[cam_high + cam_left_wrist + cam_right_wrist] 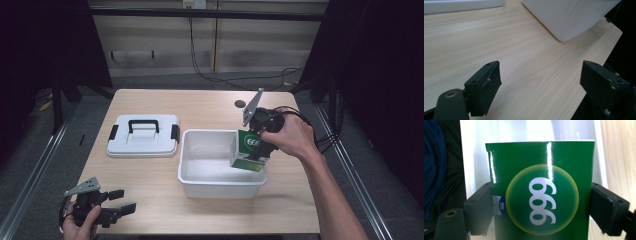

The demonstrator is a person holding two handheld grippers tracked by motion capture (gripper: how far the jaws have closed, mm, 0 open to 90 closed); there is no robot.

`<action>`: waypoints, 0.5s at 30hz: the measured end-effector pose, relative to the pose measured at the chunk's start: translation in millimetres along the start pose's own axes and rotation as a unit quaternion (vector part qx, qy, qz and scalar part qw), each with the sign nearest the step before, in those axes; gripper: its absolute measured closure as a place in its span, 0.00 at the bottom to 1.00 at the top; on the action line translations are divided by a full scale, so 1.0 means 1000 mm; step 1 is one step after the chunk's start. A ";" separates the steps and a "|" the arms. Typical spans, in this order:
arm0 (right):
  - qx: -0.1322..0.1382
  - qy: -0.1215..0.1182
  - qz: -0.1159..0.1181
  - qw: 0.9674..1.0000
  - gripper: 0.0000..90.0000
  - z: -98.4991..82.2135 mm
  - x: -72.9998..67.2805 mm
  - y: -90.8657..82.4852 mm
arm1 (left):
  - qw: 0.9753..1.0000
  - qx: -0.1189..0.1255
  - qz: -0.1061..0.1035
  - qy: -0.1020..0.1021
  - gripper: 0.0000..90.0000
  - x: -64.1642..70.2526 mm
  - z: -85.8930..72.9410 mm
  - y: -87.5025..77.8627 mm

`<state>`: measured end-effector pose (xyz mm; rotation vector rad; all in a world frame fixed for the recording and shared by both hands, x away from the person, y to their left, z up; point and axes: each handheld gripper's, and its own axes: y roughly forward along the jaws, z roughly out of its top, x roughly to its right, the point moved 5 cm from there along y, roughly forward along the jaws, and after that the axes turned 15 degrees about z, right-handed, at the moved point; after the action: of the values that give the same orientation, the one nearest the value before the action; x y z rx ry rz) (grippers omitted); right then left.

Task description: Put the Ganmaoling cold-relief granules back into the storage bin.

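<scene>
Green glossy carton, one item, marked "999" or "666" depending on which way it is read.

High view: table [150,175] of pale wood. White tub [220,182] open near the middle, towards the front edge. White lid [143,136] with black handle and clips lies flat just beside the tub, on the left-edge side. Right gripper [257,145], in the person's right hand [292,137], holds the box [248,150] over the tub's right end, its lower part below the rim; whether it touches the tub floor cannot be told. Left gripper [122,202] rests at the front left corner, jaws spread, nothing between them.

Left gripper view: both jaws stand wide apart over bare wood; tub corner [571,17] ahead, well clear.

Right gripper view: jaws clamp the box [541,192] on its two opposite narrow sides, round logo facing the camera, tub wall [476,155] white behind.

Handling, as judged: printed card, stiff at the edges, likely light, walls liable to dent under hard squeeze. Sheen suggests a slippery face. Best hold: across the narrow sides near mid-height, as now, pads flat on the card.
</scene>
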<state>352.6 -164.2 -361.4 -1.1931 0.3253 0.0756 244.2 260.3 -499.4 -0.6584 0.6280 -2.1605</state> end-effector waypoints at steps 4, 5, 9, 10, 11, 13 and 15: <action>-0.001 0.003 0.005 1.000 0.17 -0.001 0.002 0.006 | 1.000 -0.001 0.001 0.000 0.19 0.000 0.000 0.000; -0.003 0.001 0.007 1.000 0.17 -0.001 0.003 0.007 | 1.000 -0.001 0.000 0.000 0.19 0.000 0.000 0.001; -0.020 0.002 0.005 1.000 0.17 0.001 0.005 0.015 | 1.000 -0.002 0.001 0.001 0.19 0.000 0.000 0.000; -0.026 -0.001 0.004 1.000 0.17 0.002 0.006 0.017 | 1.000 -0.001 0.000 0.000 0.19 0.000 0.000 0.000; -0.030 -0.006 0.004 1.000 0.17 0.002 0.007 0.019 | 1.000 -0.001 0.000 0.001 0.19 0.000 0.000 0.000; -0.037 -0.008 0.005 0.999 0.17 0.002 0.009 0.023 | 1.000 -0.002 -0.001 0.001 0.19 0.000 0.000 0.001; -0.046 -0.012 0.006 0.999 0.17 0.002 0.011 0.026 | 1.000 -0.003 0.000 0.002 0.19 0.000 0.000 0.001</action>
<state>357.9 -153.7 -387.0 -1.2800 0.3105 0.1171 244.5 259.7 -500.2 -0.6580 0.6378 -2.1601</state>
